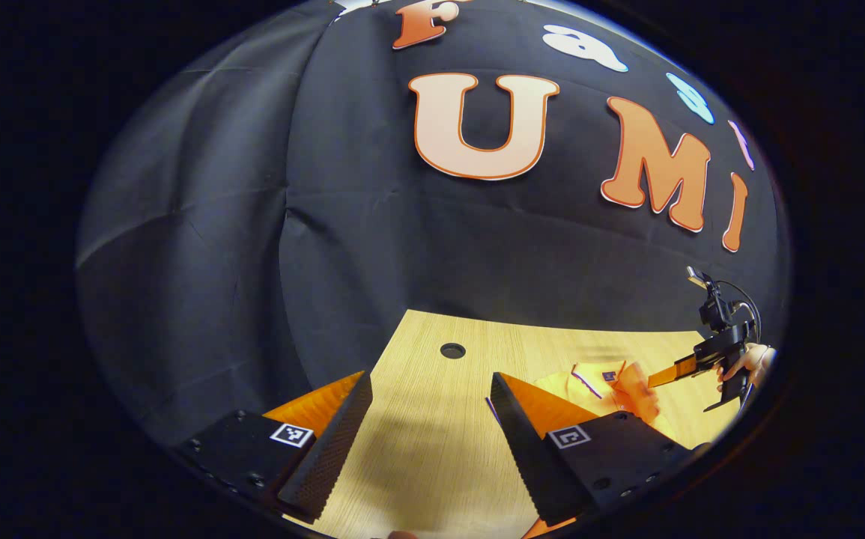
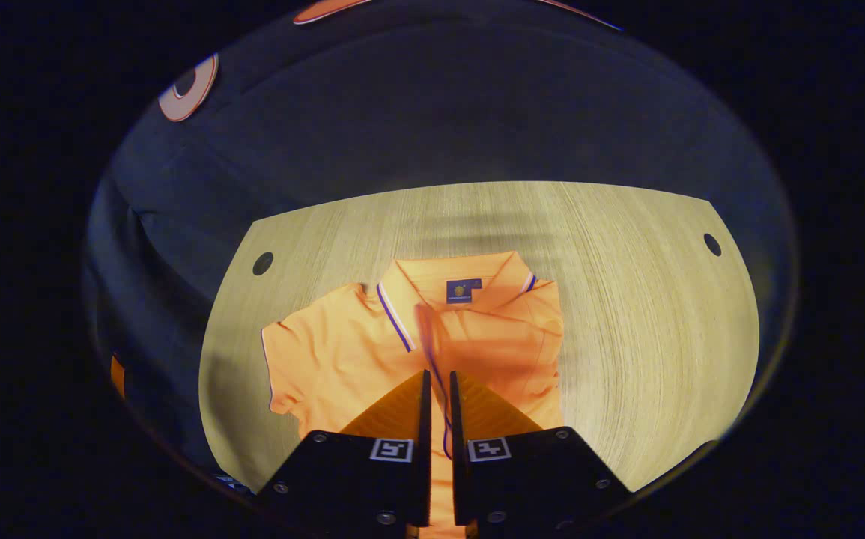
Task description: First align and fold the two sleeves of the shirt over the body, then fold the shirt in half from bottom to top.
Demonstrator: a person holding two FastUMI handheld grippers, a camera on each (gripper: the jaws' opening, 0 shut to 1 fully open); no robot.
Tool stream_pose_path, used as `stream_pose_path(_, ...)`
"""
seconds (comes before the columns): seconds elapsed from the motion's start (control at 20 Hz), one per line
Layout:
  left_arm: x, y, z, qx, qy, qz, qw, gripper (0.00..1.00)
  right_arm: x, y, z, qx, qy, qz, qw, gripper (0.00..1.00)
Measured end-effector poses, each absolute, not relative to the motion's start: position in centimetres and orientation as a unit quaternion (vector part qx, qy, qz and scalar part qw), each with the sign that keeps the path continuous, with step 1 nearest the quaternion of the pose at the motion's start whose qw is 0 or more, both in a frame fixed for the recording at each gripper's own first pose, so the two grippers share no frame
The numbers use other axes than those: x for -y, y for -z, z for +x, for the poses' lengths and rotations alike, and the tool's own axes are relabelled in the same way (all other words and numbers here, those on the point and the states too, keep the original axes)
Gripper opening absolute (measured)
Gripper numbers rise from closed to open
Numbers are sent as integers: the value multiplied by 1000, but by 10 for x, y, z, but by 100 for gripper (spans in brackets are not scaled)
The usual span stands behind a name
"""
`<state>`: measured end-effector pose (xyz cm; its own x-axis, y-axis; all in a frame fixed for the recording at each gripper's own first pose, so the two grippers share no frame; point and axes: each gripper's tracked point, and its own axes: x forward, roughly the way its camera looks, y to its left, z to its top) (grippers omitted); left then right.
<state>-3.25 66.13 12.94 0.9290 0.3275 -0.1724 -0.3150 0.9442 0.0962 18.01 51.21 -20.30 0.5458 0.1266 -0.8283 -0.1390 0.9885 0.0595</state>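
— Where does the orange shirt (image 2: 342,352) lie?

— Flat on the wooden table (image 2: 627,299), collar (image 2: 462,281) toward the black cloth wall (image 2: 439,112), in the right gripper view. On the side toward the table's right-hand cable hole (image 2: 712,244), the sleeve is already folded over the body; the other sleeve (image 2: 282,367) is spread out toward the left-hand hole (image 2: 263,263).

— And the right gripper (image 2: 438,389)?

— Low over the shirt's middle, its jaws drawn in to a narrow slit. A thin dark-edged strip of fabric runs up through that slit (the sleeve's trim, most likely, though motion blur makes it hard to be sure), and I cannot tell whether both fingers actually press on it.

— The left gripper (image 1: 432,389)?

— Spread wide, nothing between its fingers, hovering above bare table well to the side of the shirt (image 1: 597,389), with a cable hole (image 1: 452,350) ahead of it.

— Anything else in that left gripper view?

— Beyond the shirt, near the table's far edge, a hand (image 1: 750,363) holds the right gripper (image 1: 664,374), which points back toward the shirt.
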Motion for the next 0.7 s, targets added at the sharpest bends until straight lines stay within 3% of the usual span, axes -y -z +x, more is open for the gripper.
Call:
stream_pose_path(0.05, -660, -129, -31, -95, -163, 34, 981, 98, -517, 200, 179, -469, -83, -1, 879, 16)
stream_pose_path(0.1, -659, -128, -29, -96, -161, 34, 982, 98, -521, 198, 181, -462, -88, 1, 883, 33)
stream_pose_path(0.25, -648, -126, -23, -99, -153, 33, 983, 98, -522, 187, 187, -430, -86, -8, 899, 98)
stream_pose_path(0.7, -598, -117, 8, -129, -115, 54, 983, 98, -488, 101, 192, -311, -52, 6, 949, 99)
